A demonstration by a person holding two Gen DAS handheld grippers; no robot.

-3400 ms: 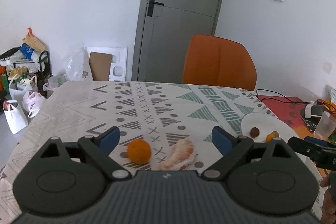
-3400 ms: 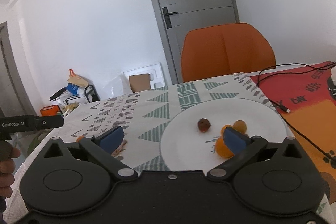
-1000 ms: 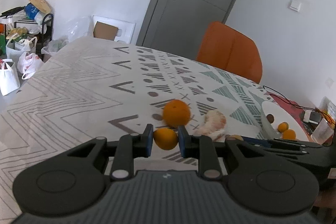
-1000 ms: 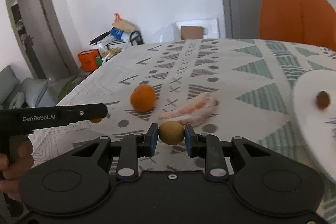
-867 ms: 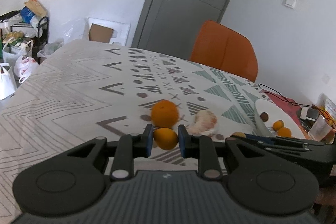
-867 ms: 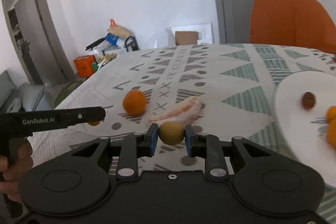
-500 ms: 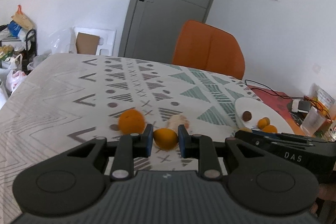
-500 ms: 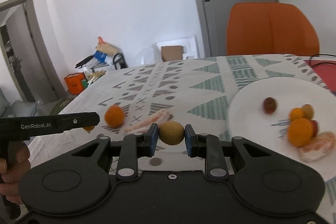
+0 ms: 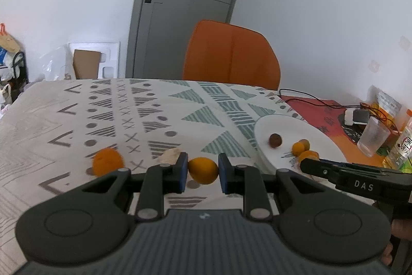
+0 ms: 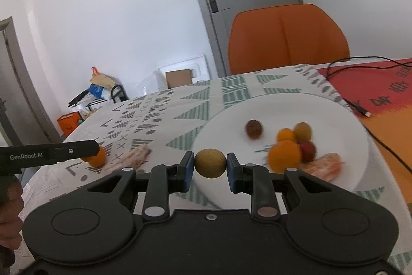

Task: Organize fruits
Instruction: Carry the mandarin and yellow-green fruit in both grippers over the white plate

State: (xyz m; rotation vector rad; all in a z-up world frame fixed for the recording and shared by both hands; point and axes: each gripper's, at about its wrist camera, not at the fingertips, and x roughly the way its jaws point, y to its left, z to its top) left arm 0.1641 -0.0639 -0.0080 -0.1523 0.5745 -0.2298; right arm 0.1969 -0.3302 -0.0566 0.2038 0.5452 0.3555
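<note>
Each hand-held gripper clamps fruit (left [image 9: 200, 175] orange [image 9: 203, 170], right [image 10: 209, 166] kiwi [image 10: 209, 163]); lower onto bare plate [image 10: 226, 107] before releasing.

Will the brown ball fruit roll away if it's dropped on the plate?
Probably. The brown fruit looks round, so it would likely roll. The plate looks smooth and shallow, so little would stop it. It seems firm: the right hand-held gripper pinches it without visible denting.
</note>
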